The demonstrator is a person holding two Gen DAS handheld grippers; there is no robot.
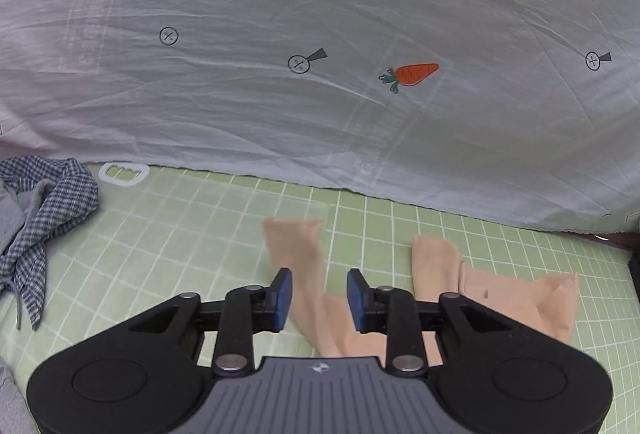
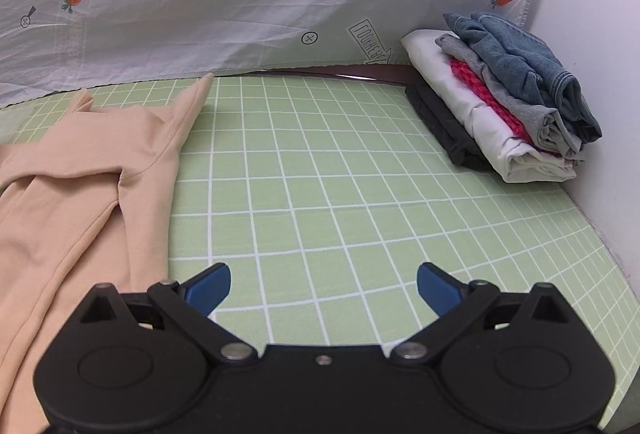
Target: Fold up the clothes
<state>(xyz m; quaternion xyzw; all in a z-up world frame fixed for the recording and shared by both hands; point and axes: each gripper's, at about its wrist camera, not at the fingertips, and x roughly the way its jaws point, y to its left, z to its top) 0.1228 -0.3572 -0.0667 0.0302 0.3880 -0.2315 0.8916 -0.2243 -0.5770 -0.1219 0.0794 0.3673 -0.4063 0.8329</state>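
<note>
A peach garment (image 1: pixel 480 286) lies rumpled on the green grid mat (image 1: pixel 200 234). One blurred peach strip of it runs between the blue pads (image 1: pixel 282 298) of my left gripper (image 1: pixel 320 300). The pads stand apart and do not press on the cloth, so this gripper is open. In the right wrist view the same peach garment (image 2: pixel 80 174) is spread at the left, a sleeve reaching toward the back. My right gripper (image 2: pixel 324 288) hovers wide open over bare mat (image 2: pixel 320 174), beside the garment's right edge, with nothing between its fingers.
A stack of folded clothes (image 2: pixel 500 106), denim on top, stands at the mat's far right by a white wall (image 2: pixel 600 34). A blue checked garment (image 1: pixel 44 202) and a white plastic ring (image 1: pixel 124 174) lie at the left. A white carrot-print sheet (image 1: pixel 320 34) hangs behind.
</note>
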